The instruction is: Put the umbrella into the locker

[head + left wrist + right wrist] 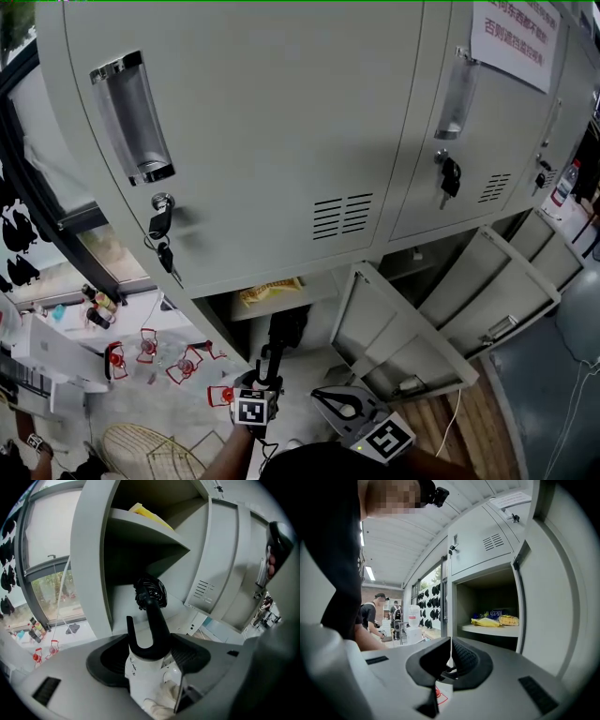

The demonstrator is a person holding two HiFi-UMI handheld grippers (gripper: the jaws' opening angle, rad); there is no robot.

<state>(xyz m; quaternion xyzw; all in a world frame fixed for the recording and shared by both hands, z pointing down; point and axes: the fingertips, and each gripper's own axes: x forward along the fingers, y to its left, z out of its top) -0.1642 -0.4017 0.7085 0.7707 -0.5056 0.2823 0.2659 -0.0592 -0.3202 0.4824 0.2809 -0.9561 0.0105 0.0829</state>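
Note:
A black folded umbrella [279, 339] pokes into the open lower locker compartment [309, 323], under the shelf. In the left gripper view its bundled canopy [151, 591] lies inside the compartment and its hooked black handle [149, 641] sits between my jaws. My left gripper [149, 649] is shut on that handle and points down into the opening; in the head view the left gripper [255, 386] is at the bottom centre. My right gripper [323, 396] hangs to its right, level. In its own view the right gripper [450, 641] is shut and holds nothing.
Yellow snack bags [490, 622] lie on the shelf [140, 531] above the umbrella. The compartment's door [394, 333] swings open to the right. More open doors [506, 291] stand further right. Keys [161, 234] hang from the upper locker. People [370, 616] stand at the left.

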